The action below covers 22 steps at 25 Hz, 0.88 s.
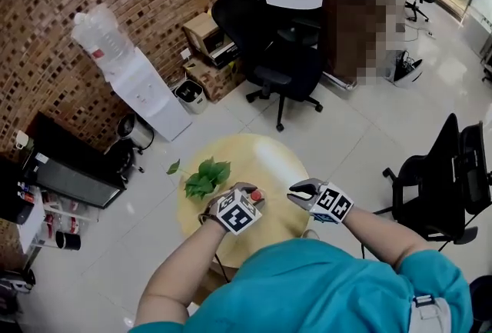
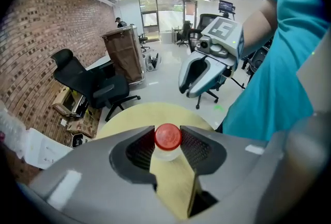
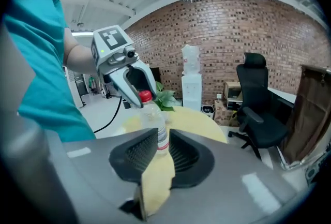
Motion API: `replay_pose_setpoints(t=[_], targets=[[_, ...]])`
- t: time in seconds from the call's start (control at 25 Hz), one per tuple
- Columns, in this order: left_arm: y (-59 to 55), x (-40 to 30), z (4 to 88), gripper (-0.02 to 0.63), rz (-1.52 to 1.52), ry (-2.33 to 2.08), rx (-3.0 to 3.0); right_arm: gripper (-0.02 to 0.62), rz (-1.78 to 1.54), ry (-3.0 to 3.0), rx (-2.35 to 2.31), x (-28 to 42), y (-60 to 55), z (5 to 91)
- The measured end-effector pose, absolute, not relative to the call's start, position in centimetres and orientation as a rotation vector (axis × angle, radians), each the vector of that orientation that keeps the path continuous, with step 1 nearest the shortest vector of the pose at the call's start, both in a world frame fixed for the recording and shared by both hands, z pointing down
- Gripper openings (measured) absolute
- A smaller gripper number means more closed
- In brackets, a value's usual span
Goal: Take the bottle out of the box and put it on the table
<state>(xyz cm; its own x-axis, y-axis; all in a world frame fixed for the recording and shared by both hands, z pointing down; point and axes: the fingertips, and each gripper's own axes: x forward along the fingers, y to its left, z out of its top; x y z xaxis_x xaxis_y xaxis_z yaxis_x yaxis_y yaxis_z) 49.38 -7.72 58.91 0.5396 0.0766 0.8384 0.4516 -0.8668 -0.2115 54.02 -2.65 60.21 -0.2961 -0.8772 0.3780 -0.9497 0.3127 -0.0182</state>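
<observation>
A clear plastic bottle with a red cap hangs over the round yellow table, and my left gripper is shut on its neck just under the cap. From the left gripper view I look down on the cap between the ribbed pads. The right gripper view shows the bottle upright beneath the left gripper, its base just above the tabletop. My right gripper is a short way to the bottle's right, apart from it, jaws slightly apart and empty. No box is in view.
A green leafy plant lies on the table's left edge. Beyond the table are a black office chair, a water dispenser, cardboard boxes by the brick wall and another chair at the right.
</observation>
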Motion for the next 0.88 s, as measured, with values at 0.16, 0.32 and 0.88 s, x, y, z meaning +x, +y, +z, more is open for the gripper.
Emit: replay_pose_setpoints(t=[0.16,0.32,0.88], targets=[[-9.0,52.8,61.1,0.153,-1.276,-0.341,-2.403,0.067,0.383,-2.288,1.633,56.2,-2.5,61.8],[-9.8,55.5,62.6,0.153,-1.262,-0.289,-2.426,0.067,0.417,-2.279,1.631,57.8,-2.2,63.0],[-10.6,56.8,62.3,0.158,-1.222,-0.287,-2.494,0.067,0.483,-2.261,1.692,58.8,-1.2,63.6]])
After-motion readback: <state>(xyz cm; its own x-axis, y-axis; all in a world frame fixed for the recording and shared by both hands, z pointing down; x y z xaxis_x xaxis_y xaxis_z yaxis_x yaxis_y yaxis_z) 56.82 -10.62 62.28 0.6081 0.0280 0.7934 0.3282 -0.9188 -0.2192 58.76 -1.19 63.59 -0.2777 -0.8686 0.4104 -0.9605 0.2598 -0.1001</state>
